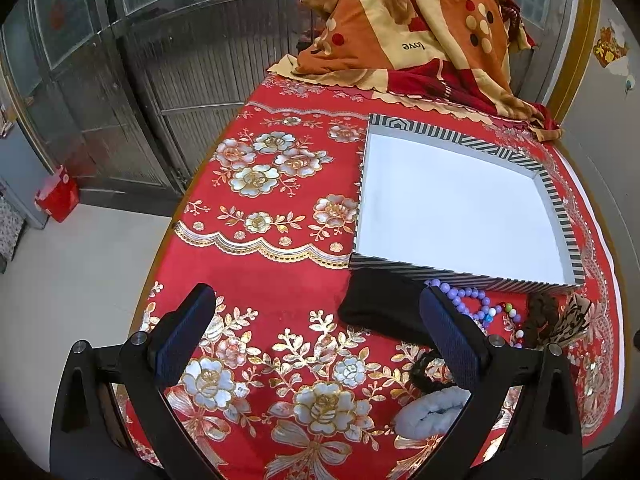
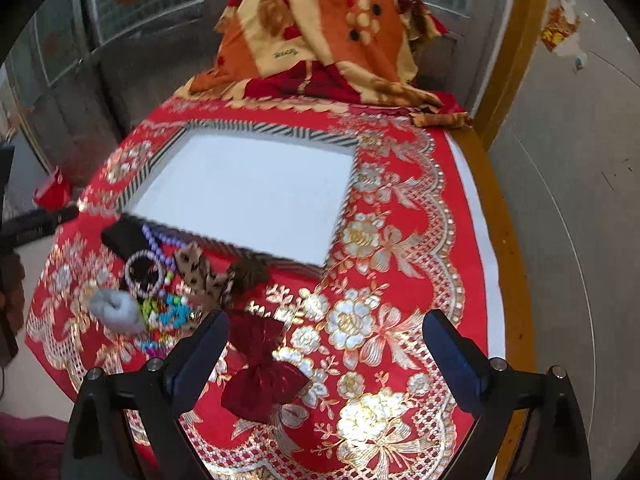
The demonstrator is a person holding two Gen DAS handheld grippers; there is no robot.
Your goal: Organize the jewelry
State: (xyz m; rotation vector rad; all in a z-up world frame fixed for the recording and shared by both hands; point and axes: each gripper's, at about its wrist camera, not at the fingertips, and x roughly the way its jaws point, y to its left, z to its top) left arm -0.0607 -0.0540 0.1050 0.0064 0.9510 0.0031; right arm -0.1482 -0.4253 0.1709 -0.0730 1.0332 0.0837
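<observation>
Red flowery cloth point(image 1: 280, 216) on the bench, left gripper point(image 1: 316, 340) wide open over it, striped box point(image 1: 460, 200) behind purple beads point(image 1: 460, 296), right gripper point(image 2: 324, 344) wide open, dark red pouch point(image 2: 260, 372) between its fingers, colourful beads point(image 2: 168, 312) near the bench's left edge

Red floral tablecloth point(image 1: 256, 240), patterned orange blanket point(image 1: 404, 28), metal doors point(image 1: 160, 60), red bag point(image 1: 58, 198)
</observation>
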